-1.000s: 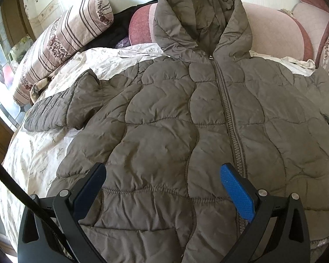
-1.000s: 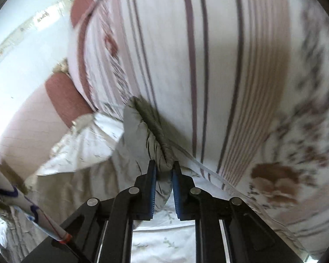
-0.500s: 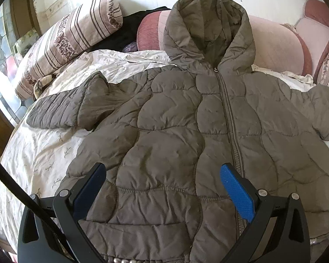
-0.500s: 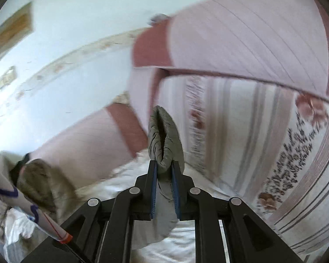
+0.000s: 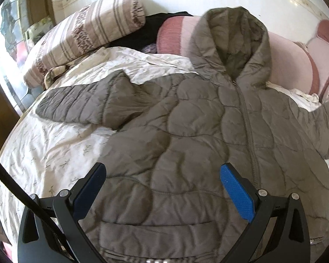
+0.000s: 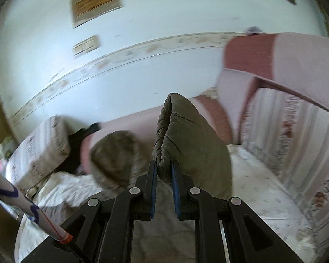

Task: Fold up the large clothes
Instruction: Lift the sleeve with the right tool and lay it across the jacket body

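Note:
A grey-brown quilted hooded jacket (image 5: 186, 135) lies front up on the bed, zipped, hood (image 5: 232, 41) propped against the pink headboard. Its left sleeve (image 5: 81, 103) lies spread on the sheet. My left gripper (image 5: 162, 188) is open and empty, hovering above the jacket's lower hem. My right gripper (image 6: 164, 173) is shut on the cuff of the jacket's right sleeve (image 6: 186, 135) and holds it lifted above the bed; that raised sleeve shows at the right edge of the left wrist view (image 5: 326, 127). The hood also shows in the right wrist view (image 6: 116, 155).
A white floral sheet (image 5: 46, 153) covers the bed. A striped bolster pillow (image 5: 85, 35) lies at the back left with a black garment (image 5: 149, 30) beside it. A pink padded headboard (image 5: 289, 63) runs along the back. Striped cushions (image 6: 296, 135) stand to the right.
My right gripper has lifted the sleeve cuff up off the bed and swung it left toward the jacket's body. My left gripper has drawn back and up, so more of the jacket shows.

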The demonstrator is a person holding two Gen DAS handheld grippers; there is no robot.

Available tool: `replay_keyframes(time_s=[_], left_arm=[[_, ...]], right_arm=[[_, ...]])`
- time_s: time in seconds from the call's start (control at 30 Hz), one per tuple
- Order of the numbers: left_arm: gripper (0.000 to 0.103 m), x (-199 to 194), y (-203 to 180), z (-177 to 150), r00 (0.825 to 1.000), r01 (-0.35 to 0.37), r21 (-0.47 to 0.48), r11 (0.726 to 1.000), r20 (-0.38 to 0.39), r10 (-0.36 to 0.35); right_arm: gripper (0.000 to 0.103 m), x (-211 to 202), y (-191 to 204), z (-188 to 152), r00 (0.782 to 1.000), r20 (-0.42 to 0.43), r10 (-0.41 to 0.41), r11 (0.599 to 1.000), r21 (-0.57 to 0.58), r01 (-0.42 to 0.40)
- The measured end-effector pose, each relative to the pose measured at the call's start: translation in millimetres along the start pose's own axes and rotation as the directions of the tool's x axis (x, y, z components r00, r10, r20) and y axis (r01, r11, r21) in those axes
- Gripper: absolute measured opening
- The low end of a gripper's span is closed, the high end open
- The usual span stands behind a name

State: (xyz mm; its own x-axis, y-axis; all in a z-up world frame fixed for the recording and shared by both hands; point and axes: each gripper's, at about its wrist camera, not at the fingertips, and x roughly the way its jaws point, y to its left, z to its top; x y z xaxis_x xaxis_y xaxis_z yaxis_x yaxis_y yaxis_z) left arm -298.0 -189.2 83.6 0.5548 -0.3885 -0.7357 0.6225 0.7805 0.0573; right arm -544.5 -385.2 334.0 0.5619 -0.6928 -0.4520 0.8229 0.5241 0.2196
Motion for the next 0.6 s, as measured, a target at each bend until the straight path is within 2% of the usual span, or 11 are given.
replay_keyframes(time_s=[0.17, 0.33, 0.6], left_arm=[[0.103, 1, 22, 3, 1.0, -0.013, -0.032, 0.999, -0.005, 0.013], [0.103, 4, 39, 5, 1.0, -0.022, -0.062, 0.998, -0.008, 0.021], [0.103, 9, 56, 7, 0.999, -0.031, -0.092, 0.995, -0.022, 0.03]], right_arm=[[0.014, 24, 45, -22, 0.995, -0.051, 0.085, 0.994, -0.06, -0.088], [0.014, 55, 85, -49, 0.98, -0.123, 0.157, 0.983, -0.071, -0.166], [0.014, 118, 110, -106, 0.942, -0.264, 0.205, 0.975, -0.03, -0.221]])
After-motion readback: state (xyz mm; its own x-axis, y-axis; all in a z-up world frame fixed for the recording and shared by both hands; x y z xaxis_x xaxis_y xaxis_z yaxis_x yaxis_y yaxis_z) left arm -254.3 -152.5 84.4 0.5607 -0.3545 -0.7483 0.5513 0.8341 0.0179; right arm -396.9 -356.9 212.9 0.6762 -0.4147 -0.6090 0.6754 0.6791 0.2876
